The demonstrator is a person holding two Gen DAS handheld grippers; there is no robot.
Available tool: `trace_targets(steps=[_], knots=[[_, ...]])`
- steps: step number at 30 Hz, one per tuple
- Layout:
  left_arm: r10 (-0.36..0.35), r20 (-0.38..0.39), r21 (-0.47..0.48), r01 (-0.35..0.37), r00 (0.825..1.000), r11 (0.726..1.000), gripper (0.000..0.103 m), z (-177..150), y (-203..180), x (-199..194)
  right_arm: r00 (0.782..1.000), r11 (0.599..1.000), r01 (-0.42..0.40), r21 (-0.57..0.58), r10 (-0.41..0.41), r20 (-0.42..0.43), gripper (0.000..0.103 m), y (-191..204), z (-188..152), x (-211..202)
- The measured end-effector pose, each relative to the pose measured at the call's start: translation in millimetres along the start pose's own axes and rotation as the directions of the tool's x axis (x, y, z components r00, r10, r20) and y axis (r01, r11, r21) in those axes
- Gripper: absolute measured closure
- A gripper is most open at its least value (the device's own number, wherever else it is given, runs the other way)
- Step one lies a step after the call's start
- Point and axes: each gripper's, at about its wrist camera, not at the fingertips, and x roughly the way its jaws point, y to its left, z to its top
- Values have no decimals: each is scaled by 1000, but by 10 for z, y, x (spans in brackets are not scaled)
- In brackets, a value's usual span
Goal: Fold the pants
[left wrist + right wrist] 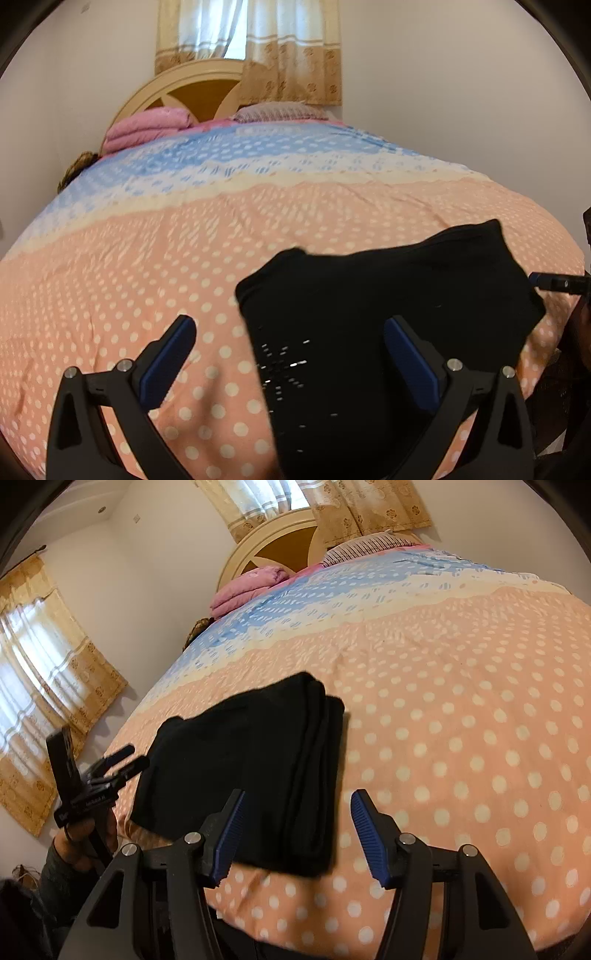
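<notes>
The black pants [388,314] lie folded into a thick, roughly square stack on the pink polka-dot bedspread [147,277] near the bed's front edge. In the right wrist view the pants [251,775] show several layered edges on their right side. My left gripper [291,325] is open and empty just above the stack's left edge. It also shows in the right wrist view [127,758], held off the bed's left side. My right gripper [297,799] is open and empty over the stack's near right corner. Its fingertip [554,282] shows in the left wrist view.
The bedspread [461,720] turns blue and white toward the headboard [192,92]. A folded pink blanket [144,129] and a pillow [280,110] lie at the head. Curtained windows [48,672] stand to the left and behind the bed.
</notes>
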Motion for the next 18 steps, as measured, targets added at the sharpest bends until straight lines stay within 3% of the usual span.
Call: trace_targets(steps=[9, 13, 18], knots=[[-81, -30, -94, 78, 996, 993, 0, -126, 176, 240, 1000, 999, -12, 34, 12, -16, 44, -6, 94, 366], [-158, -38, -181, 149, 987, 972, 0, -179, 285, 326, 999, 999, -31, 38, 32, -9, 44, -18, 91, 390], [-172, -44, -179, 162, 984, 971, 0, -155, 273, 355, 997, 995, -78, 68, 79, -10, 44, -45, 85, 456]])
